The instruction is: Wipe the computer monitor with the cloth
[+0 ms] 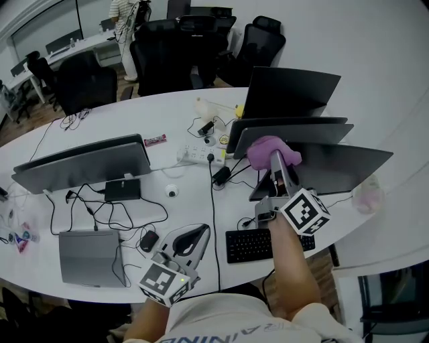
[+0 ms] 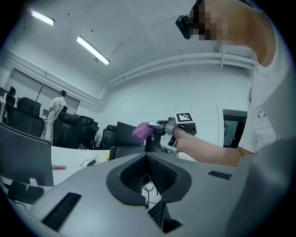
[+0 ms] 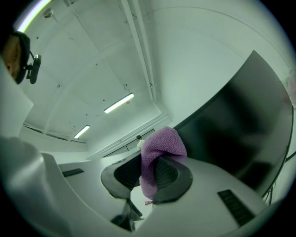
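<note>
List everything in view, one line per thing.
Dark flat computer monitors: four, dark grey; one at the desk's left, three clustered at right.
Purple terry cloth: one, purple; beside the nearest right monitor.
Black keyboard: one, black; near edge, right.
Closed silver laptop: one, silver; near edge, left.
White power strip: one, white; desk centre.
Black office chairs: several, black; behind the desk.
White curved desk: one, white; under all of it.
Standing person: one, striped top; far back.
Left tool: one, grey; shut, empty, low by the near edge.
Right tool: one, grey; shut on the cloth.
</note>
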`<state>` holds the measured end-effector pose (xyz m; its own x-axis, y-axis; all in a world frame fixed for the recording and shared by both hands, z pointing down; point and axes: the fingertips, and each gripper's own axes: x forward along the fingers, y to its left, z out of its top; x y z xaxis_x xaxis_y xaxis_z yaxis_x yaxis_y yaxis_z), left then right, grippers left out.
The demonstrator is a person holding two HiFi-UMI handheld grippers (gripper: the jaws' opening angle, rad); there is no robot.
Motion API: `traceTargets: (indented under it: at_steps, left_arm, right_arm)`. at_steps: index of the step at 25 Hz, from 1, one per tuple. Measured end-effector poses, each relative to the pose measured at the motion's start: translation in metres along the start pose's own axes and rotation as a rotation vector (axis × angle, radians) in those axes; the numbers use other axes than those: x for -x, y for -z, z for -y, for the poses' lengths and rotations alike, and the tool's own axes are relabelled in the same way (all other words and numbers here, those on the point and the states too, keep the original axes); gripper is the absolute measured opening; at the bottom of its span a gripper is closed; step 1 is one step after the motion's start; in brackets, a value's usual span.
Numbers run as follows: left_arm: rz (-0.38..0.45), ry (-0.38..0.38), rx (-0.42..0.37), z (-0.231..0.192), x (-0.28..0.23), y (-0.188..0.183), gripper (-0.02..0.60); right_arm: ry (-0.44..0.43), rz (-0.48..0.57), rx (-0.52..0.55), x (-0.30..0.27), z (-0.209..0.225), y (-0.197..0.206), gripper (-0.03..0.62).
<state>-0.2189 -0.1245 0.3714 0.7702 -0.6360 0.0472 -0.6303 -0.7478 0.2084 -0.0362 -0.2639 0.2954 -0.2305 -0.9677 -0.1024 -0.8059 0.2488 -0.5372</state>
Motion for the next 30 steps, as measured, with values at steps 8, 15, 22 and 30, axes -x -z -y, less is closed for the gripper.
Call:
traceTargets:
  at_steps: [8, 15, 22, 30]
  left_arm:
    - [0.014, 0.011, 0.003, 0.004, 0.000, -0.002, 0.005]
    - [0.033, 0.038, -0.016, 0.011, -0.002, -0.009, 0.005]
    - [0.067, -0.039, -0.008, 0.014, -0.009, -0.015, 0.005]
    - [0.101, -0.125, -0.021, 0.023, -0.024, -0.022, 0.005]
  right_arm:
    - [-0.039, -0.003, 0.039, 0.008, -0.015, -0.008, 0.055]
    - [-0.120, 0.070, 0.227, 0.017, -0.045, -0.061, 0.055]
    - [-0.148, 0.157, 0.305, -0.003, -0.050, -0.111, 0.055]
    - [-0.071, -0.009, 0.406, -0.028, -0.006, -0.096, 0.055]
